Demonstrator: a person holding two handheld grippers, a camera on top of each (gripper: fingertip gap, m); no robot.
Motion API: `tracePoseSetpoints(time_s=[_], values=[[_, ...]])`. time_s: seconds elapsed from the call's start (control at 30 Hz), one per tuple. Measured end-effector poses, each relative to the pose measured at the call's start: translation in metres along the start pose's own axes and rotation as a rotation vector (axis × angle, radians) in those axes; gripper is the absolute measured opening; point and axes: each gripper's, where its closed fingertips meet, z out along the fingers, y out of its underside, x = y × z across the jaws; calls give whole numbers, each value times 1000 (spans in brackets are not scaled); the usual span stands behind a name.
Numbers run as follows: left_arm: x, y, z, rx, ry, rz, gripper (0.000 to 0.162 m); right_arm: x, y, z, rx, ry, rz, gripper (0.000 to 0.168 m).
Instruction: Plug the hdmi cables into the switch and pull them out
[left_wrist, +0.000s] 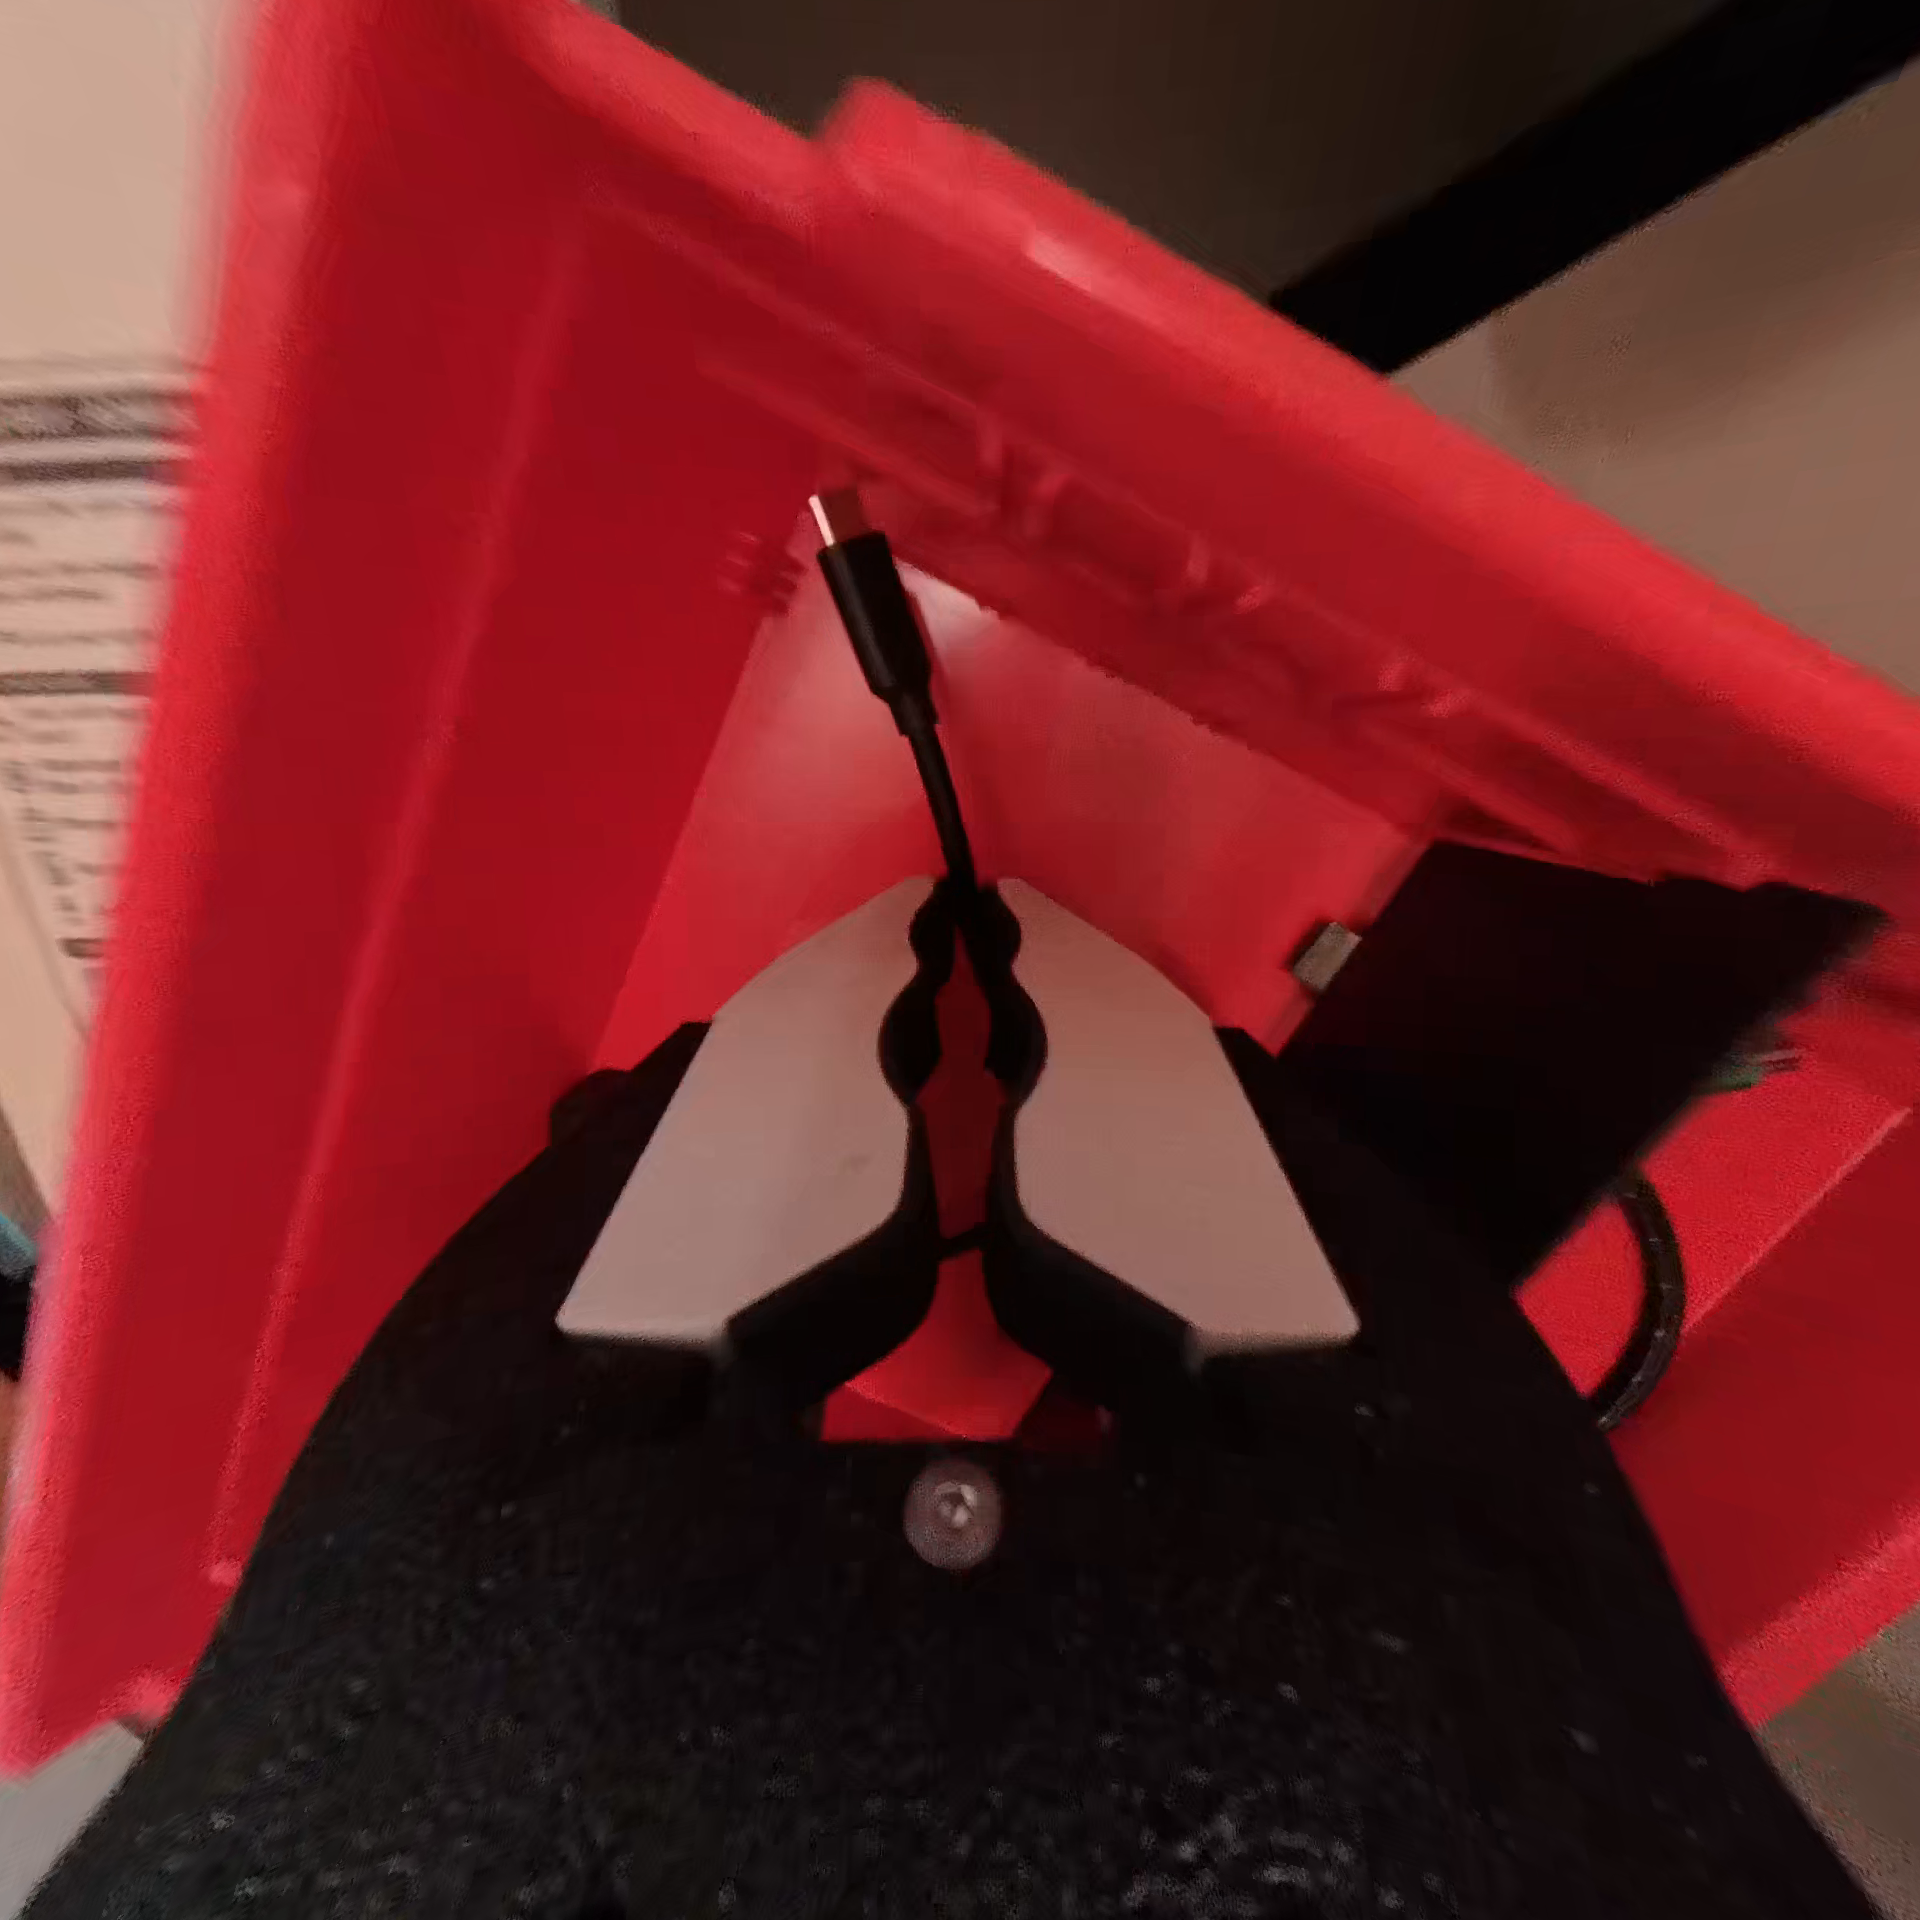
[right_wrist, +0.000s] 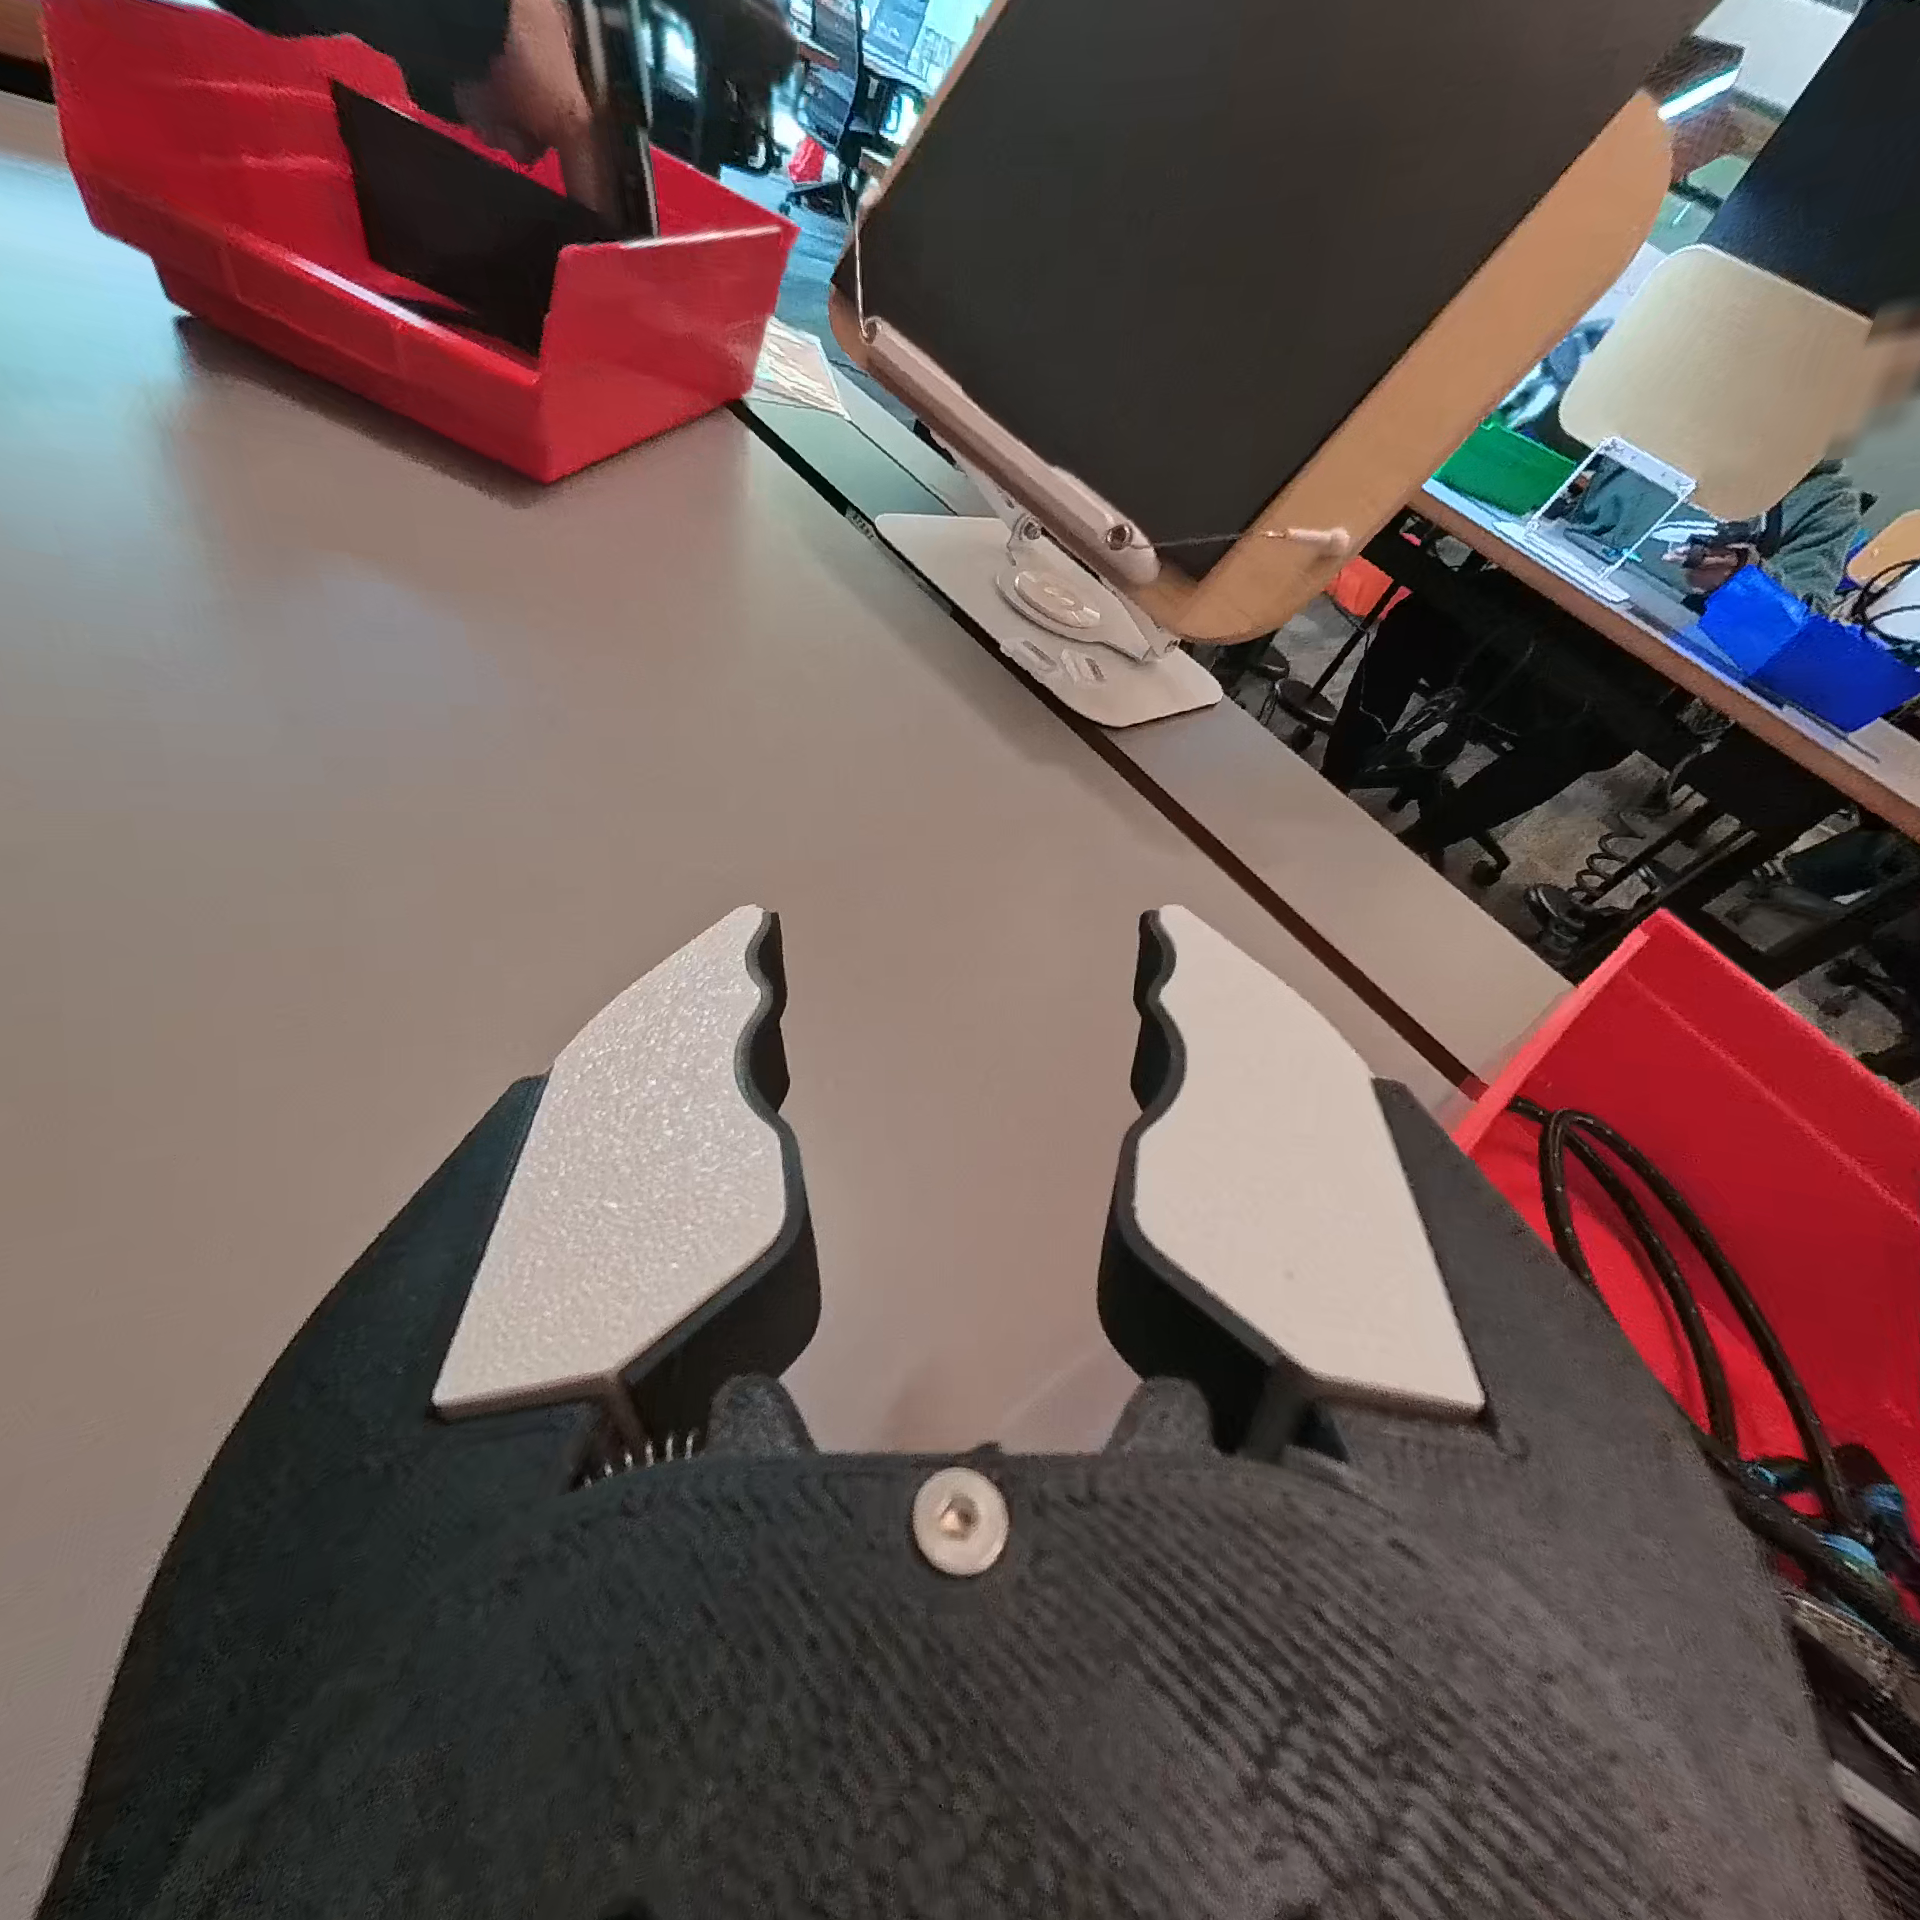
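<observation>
left gripper (left_wrist: 961, 914) jaws pinch thin black cable (left_wrist: 940, 790) below its plug (left_wrist: 868, 608), centre frame inside red bin (left_wrist: 436, 831) | right gripper (right_wrist: 961, 966) jaws spread over bare desk (right_wrist: 416, 727) | we judge cable light, floppy; better to hold the stiff plug body

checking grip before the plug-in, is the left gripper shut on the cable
Shut: the left gripper pinches the black cable, whose plug points free toward the red bin.

No legible text; sheet (left_wrist: 73, 644) at left bears blurred print.
</observation>
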Motion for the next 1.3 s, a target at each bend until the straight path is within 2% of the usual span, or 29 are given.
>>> tracePoseSetpoints(time_s=[0.1,0.23,0.3,0.47,0.57,0.67,0.77,0.83,0.93,1.07,1.2,1.3], values=[[-2,-29,-51,287,-6,15,4,-1,-6,-2,17,-3,5,65],[1,-49,-144,604,-50,52,3,-10,-20,2,77,-27,46,65],[17,-57,-193,770,0,58,3,-18,-34,7,130,-52,73,65],[97,-65,-303,1103,213,140,2,-53,-72,28,259,-182,207,65],[162,-63,-344,1196,356,214,4,-76,-92,47,330,-230,281,66],[231,-58,-365,1235,508,298,3,-95,-111,64,398,-255,326,73],[299,-46,-380,1308,670,386,3,-123,-138,68,494,-489,717,76],[341,-35,-386,1354,776,441,3,-130,-146,71,531,-563,960,82],[392,-19,-392,1442,902,490,3,-131,-152,66,578,-651,1192,80],[440,-4,-391,1505,1008,524,3,-89,-140,62,718,-536,1478,76],[469,-3,-378,1479,1029,559,3,-86,-144,51,779,-670,1602,76],[480,2,-377,1485,1114,561,3,-83,-142,50,811,-745,1758,59]])
